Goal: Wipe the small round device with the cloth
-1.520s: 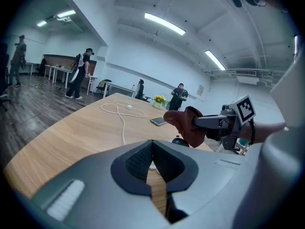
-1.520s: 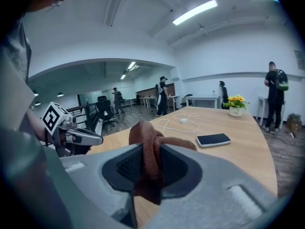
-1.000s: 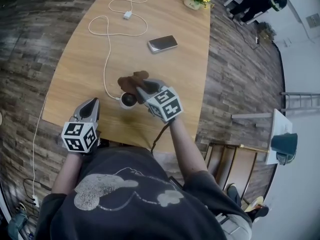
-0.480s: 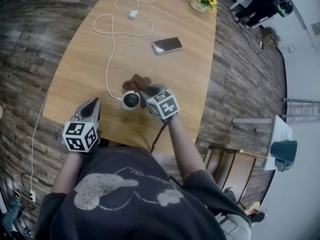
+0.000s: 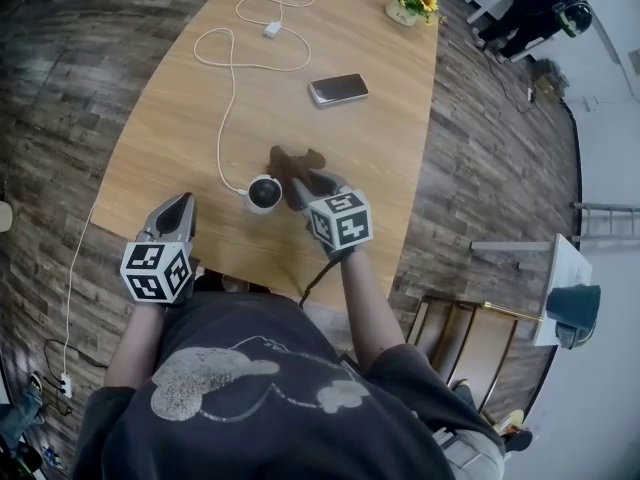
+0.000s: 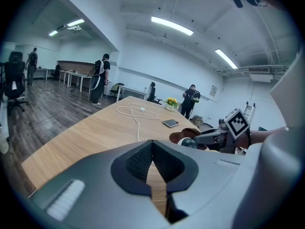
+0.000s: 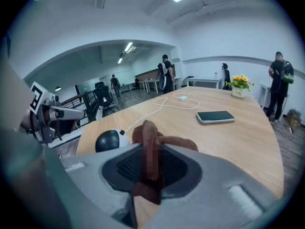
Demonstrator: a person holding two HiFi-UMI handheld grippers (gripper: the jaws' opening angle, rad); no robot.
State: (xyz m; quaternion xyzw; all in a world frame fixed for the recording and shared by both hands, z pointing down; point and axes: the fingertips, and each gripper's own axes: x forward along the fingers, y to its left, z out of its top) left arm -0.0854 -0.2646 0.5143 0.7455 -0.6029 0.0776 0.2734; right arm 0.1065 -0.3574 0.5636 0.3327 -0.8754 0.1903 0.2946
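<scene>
The small round device point(image 5: 264, 193), white with a black face, sits near the front edge of the wooden table point(image 5: 180, 98); a white cable point(image 5: 232, 78) runs from it. My right gripper point(image 5: 306, 182) is shut on a brown cloth point(image 5: 295, 162), which hangs just right of the device, close beside it. In the right gripper view the cloth point(image 7: 152, 142) is bunched between the jaws and the device point(image 7: 108, 140) lies to its left. My left gripper point(image 5: 178, 208) is shut with nothing in it, at the table's front left. In the left gripper view its jaws point(image 6: 153, 175) meet over bare wood.
A phone point(image 5: 338, 89) lies face up mid-table. The cable's plug point(image 5: 271, 29) and a pot of yellow flowers point(image 5: 412, 0) are at the far end. A person point(image 5: 530, 13) stands beyond the table. A chair point(image 5: 470, 338) and a small white stand point(image 5: 565, 303) are at the right.
My right gripper has carried the cloth from over the device to its right side, so the device's top now shows. The left gripper has stayed put.
</scene>
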